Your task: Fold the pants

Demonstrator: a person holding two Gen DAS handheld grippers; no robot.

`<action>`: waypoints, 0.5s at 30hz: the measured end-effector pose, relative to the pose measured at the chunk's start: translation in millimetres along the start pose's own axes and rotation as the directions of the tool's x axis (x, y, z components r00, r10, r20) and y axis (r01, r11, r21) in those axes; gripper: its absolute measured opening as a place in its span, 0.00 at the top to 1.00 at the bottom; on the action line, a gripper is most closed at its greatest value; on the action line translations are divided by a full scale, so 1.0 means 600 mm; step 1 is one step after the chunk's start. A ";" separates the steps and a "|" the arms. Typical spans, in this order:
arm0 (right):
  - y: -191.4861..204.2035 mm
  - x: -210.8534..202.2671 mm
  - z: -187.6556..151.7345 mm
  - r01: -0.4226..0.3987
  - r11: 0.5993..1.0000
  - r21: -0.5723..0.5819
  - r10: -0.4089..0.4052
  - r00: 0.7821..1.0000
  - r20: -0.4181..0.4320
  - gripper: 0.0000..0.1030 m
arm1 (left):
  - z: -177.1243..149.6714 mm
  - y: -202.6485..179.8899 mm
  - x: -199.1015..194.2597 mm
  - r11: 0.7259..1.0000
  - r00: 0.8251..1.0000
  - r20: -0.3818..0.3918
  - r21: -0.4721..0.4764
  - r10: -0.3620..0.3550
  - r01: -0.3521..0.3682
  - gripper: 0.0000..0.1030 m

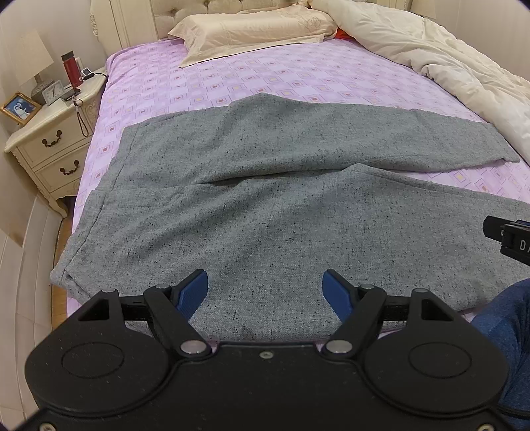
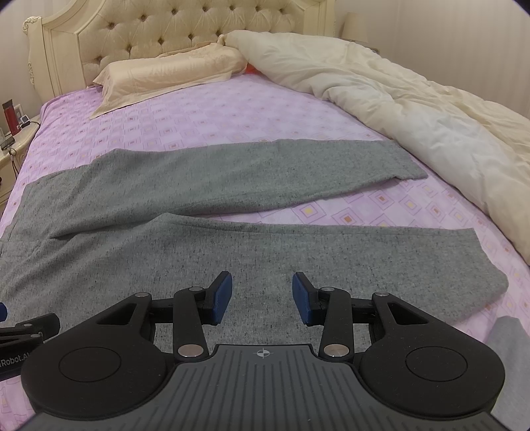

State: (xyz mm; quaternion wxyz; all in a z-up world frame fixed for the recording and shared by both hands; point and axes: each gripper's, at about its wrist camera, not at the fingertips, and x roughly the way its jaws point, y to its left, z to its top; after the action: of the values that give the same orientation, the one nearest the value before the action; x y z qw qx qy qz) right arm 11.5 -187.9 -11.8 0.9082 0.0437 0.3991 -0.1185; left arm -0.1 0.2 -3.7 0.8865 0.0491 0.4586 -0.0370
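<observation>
Grey speckled pants [image 1: 265, 199] lie spread flat on the purple patterned bed sheet [image 1: 232, 76], waist at the left, both legs running to the right with a gap between them. They show in the right wrist view too [image 2: 205, 252]. My left gripper [image 1: 266, 281] is open and empty, hovering over the near leg by the bed's front edge. My right gripper [image 2: 261, 285] is open and empty, over the near leg further right. The right gripper's body shows at the left view's right edge [image 1: 510, 238].
A cream pillow [image 1: 251, 30] lies at the head of the bed. A bunched cream duvet [image 2: 414, 109] covers the right side. A nightstand [image 1: 49, 132] with a lamp, clock, photo frame and red bottle stands at the left. A tufted headboard [image 2: 172, 36] is behind.
</observation>
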 end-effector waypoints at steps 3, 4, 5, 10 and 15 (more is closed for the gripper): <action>0.002 0.001 0.001 0.002 1.000 0.000 -0.002 1.000 -0.002 0.62 | 0.000 0.000 0.000 1.000 1.000 -0.001 -0.001 -0.003 0.003 0.26; 0.002 0.001 0.000 0.001 1.000 0.001 -0.001 1.000 -0.002 0.62 | -0.001 0.000 0.000 1.000 1.000 -0.001 -0.001 -0.003 0.003 0.26; 0.002 0.001 0.001 0.001 1.000 0.000 -0.001 1.000 -0.002 0.62 | -0.001 0.000 0.001 1.000 1.000 -0.001 -0.001 -0.003 0.003 0.26; 0.002 0.000 0.001 0.002 1.000 0.000 -0.002 1.000 -0.003 0.62 | -0.001 -0.001 0.001 1.000 1.000 -0.002 0.000 -0.004 0.004 0.26; 0.003 0.002 0.002 0.002 1.000 0.000 -0.002 1.000 -0.005 0.62 | -0.002 -0.001 0.002 1.000 1.000 -0.004 -0.002 -0.006 0.005 0.26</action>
State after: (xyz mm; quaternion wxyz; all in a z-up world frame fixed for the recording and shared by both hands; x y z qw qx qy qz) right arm 13.6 -186.6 -12.0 0.9070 0.0433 0.4015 -0.1194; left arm -0.3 -0.5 -5.4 0.8855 0.0470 0.4606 -0.0389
